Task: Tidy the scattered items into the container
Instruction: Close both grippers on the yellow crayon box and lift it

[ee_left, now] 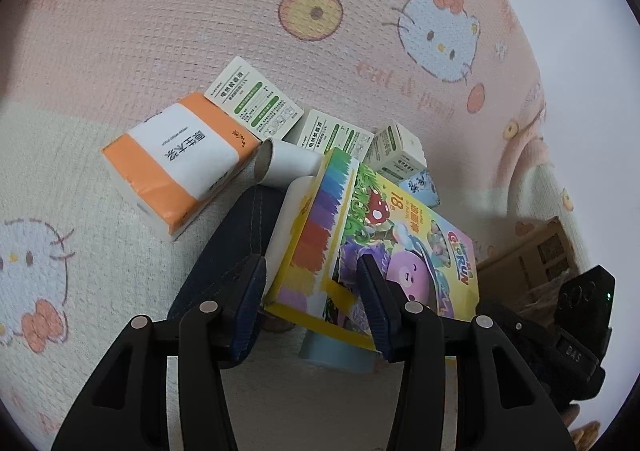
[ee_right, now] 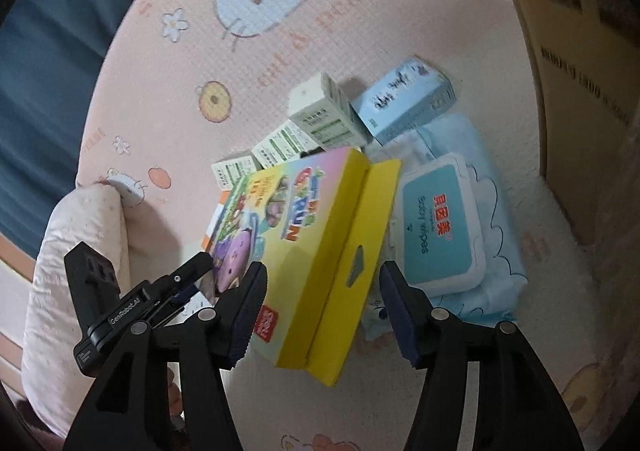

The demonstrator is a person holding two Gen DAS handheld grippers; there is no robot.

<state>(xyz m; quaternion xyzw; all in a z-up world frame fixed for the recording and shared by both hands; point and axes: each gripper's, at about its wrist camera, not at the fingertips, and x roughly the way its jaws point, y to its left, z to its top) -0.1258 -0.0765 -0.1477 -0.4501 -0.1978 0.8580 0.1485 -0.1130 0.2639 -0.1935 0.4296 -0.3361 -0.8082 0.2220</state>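
Cardboard, light and stiff, the crayon box (ee_right: pixel 304 235) is lying tilted atop the pile of scattered things on the pink mat (ee_left: pixel 180 31); its thin edges look best for gripping. Both the left gripper (ee_left: pixel 312 299) and right gripper (ee_right: pixel 324 307) are straddling it, jaws spread, pads not visibly pressing. Only the right view is showing the wipes pack (ee_right: pixel 448 227); only the left view, the orange tissue pack (ee_left: pixel 180 159).

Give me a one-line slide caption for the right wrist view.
Right gripper open around the yellow crayon box, with the baby wipes pack beside it on the pink mat.
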